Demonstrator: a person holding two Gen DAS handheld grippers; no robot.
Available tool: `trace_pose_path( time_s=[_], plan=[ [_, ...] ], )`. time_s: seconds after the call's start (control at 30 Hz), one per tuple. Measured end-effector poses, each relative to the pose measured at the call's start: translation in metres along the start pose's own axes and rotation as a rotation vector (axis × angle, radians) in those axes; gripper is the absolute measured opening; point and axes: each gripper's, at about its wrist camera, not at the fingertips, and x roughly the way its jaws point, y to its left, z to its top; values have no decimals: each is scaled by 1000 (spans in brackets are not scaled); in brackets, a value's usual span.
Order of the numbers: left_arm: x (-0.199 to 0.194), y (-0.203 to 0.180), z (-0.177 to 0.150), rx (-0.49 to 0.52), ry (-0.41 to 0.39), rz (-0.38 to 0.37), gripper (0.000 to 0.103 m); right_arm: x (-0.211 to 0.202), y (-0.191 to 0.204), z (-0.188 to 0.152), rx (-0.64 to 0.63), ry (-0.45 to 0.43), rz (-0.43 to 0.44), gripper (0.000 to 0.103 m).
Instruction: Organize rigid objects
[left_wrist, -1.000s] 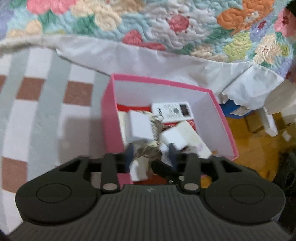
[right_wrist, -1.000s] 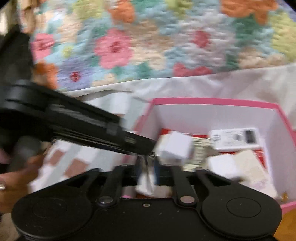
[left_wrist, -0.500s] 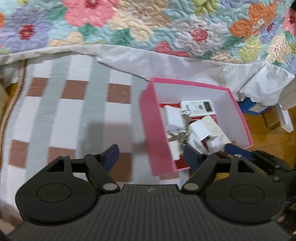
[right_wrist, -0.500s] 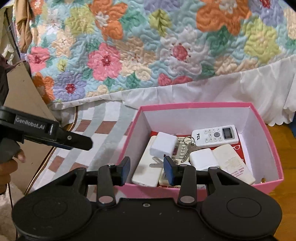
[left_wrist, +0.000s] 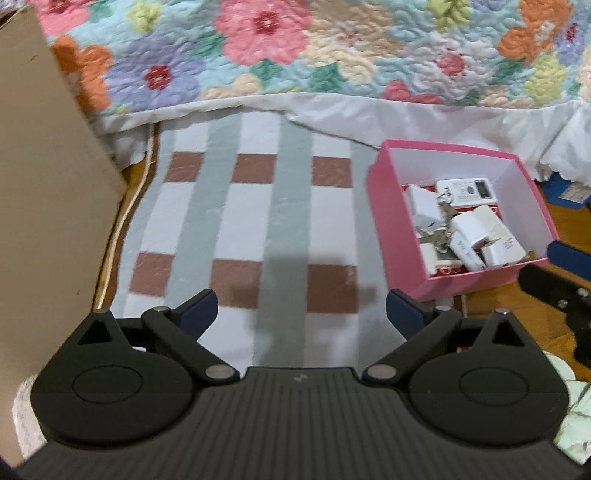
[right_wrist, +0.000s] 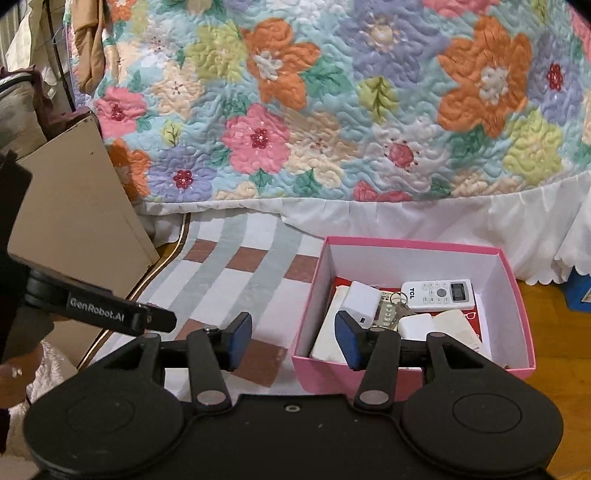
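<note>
A pink box (left_wrist: 391, 225) (right_wrist: 509, 291) stands on the floor at the mat's right edge. It holds a white remote (right_wrist: 437, 294) (left_wrist: 466, 190), several white chargers (right_wrist: 360, 301) (left_wrist: 424, 206) and a bunch of keys (right_wrist: 399, 304) (left_wrist: 439, 230). My left gripper (left_wrist: 301, 312) is open and empty, held above the mat, left of the box. My right gripper (right_wrist: 291, 338) is open and empty, over the box's near left corner. The left gripper's fingers (right_wrist: 155, 320) show at the left of the right wrist view.
A checked mat (left_wrist: 258, 221) (right_wrist: 236, 269) of white, grey and brown lies on the wooden floor (right_wrist: 554, 314). A bed with a floral quilt (right_wrist: 332, 110) and white skirt runs along the back. A beige cabinet panel (left_wrist: 44, 206) (right_wrist: 74, 206) stands at the left.
Both grippers have let go of items into the box, opened wide and drawn back. The left gripper has moved left over the mat.
</note>
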Motion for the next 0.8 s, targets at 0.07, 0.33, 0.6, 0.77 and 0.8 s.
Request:
trace_pose_path(
  time_s=[0.07, 0.33, 0.6, 0.77, 0.8],
  plan=[
    [-1, 5, -4, -9, 15, 9, 99, -3, 6, -1, -9, 4, -3, 56],
    [-13, 15, -15, -31, 0, 48, 99, -5, 23, -7, -59, 6, -35, 97],
    [-20, 20, -19, -33, -5, 84, 99, 1, 32, -2, -35, 77, -140, 98],
    [-23, 23, -20, -30, -9, 99, 99, 1, 26, -5, 34, 103, -134, 98],
    [-23, 23, -20, -31, -8, 96, 99, 1, 25, -6, 40, 109, -137, 98]
  ],
)
